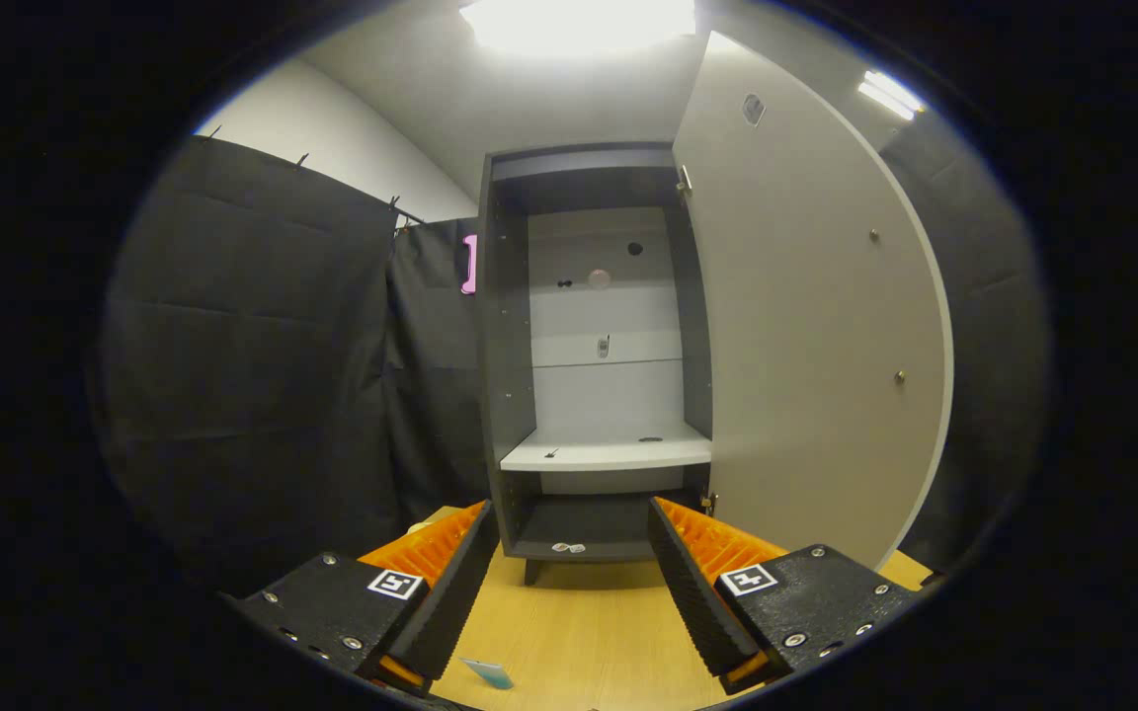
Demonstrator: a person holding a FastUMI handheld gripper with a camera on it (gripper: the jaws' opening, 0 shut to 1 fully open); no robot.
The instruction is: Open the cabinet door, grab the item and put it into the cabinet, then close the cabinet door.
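Between and just below the fingertips of the hand-held gripper (569,602), a small flat card-like item (488,672) lies on the wooden counter (579,632), closer to the left finger. Only a corner of it is visible, so its full shape cannot be determined. Judged from that corner, it is thin, light and fairly stiff. It is likely to lie flush with the counter and slide when pushed. Recommended hold: pinch across an exposed edge, or nudge it to raise one side first. Little grip force should be needed.

The fingers stand wide apart and hold nothing.

Beyond the fingertips, straight ahead, the cabinet (505,375) stands on the counter. Its door (806,326) is swung fully open to the right, so the opening step appears complete. Inside, a pale shelf (609,452) sits at mid height, carrying only small specks that cannot be identified. Below it, the dark bottom compartment (579,528) holds two small pale scraps near its front lip. Either level offers room for the item; the bottom compartment lies nearest the fingers.

Dark cloth (253,365) hangs to the left of the cabinet.
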